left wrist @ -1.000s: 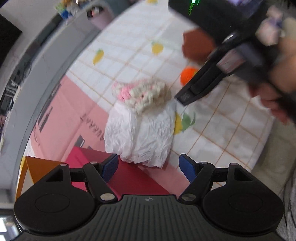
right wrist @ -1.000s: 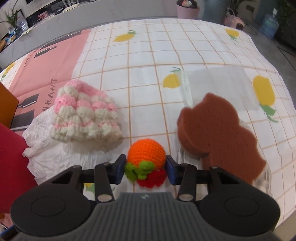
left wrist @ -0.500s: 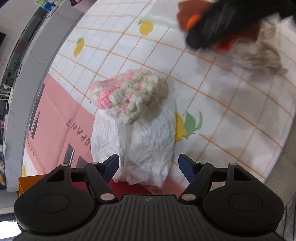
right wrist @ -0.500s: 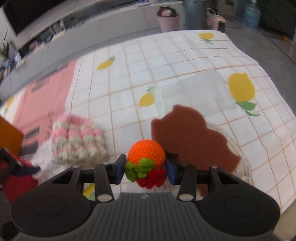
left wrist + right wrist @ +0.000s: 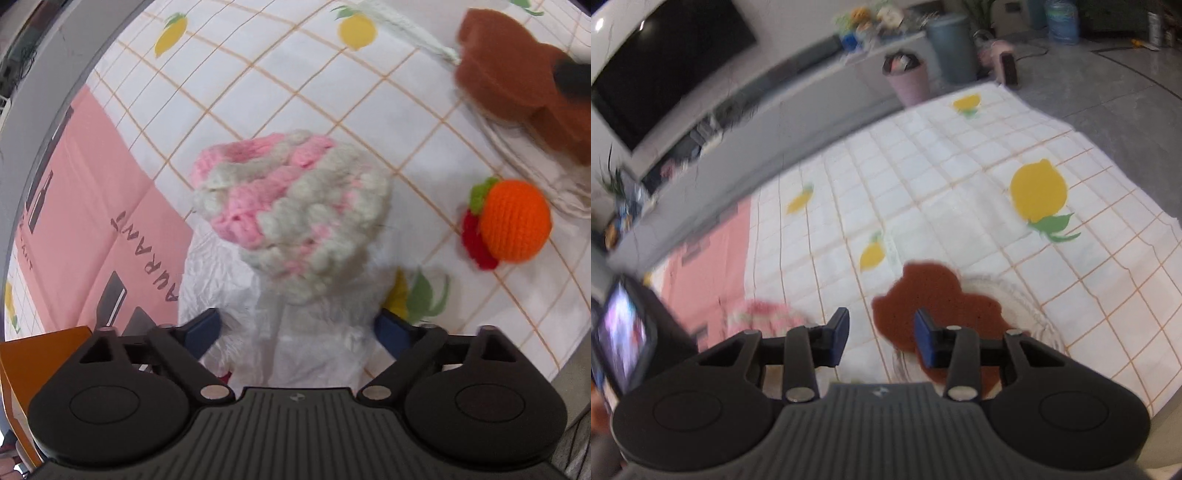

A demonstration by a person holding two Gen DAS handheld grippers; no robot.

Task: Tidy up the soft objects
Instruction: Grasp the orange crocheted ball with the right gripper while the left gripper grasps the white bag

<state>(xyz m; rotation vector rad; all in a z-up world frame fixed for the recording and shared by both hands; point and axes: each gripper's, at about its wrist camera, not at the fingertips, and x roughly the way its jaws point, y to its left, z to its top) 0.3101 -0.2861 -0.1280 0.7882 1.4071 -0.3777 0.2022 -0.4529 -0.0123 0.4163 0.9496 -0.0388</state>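
A pink and white crocheted hat (image 5: 291, 218) lies on a crumpled white cloth (image 5: 306, 332). My left gripper (image 5: 301, 328) is open, its blue fingers on either side of that cloth's near end. A crocheted orange with red and green trim (image 5: 509, 221) lies loose on the tablecloth to the right. A brown sponge (image 5: 517, 85) rests on a pale woven mat (image 5: 535, 166) at the far right. In the right wrist view my right gripper (image 5: 881, 338) is open and empty, raised above the table, with the brown sponge (image 5: 934, 306) beyond its right finger and the hat (image 5: 764, 314) blurred at left.
The table has a white checked cloth with lemon prints (image 5: 960, 177) and a pink printed sheet (image 5: 92, 206) at left. An orange box edge (image 5: 40, 362) sits at the left gripper's near left. A dark device with a screen (image 5: 624, 336) is at the right view's left edge.
My right gripper has opened and let go of the crocheted orange, which now lies on the tablecloth, and has risen. My left gripper has moved in around the white cloth.
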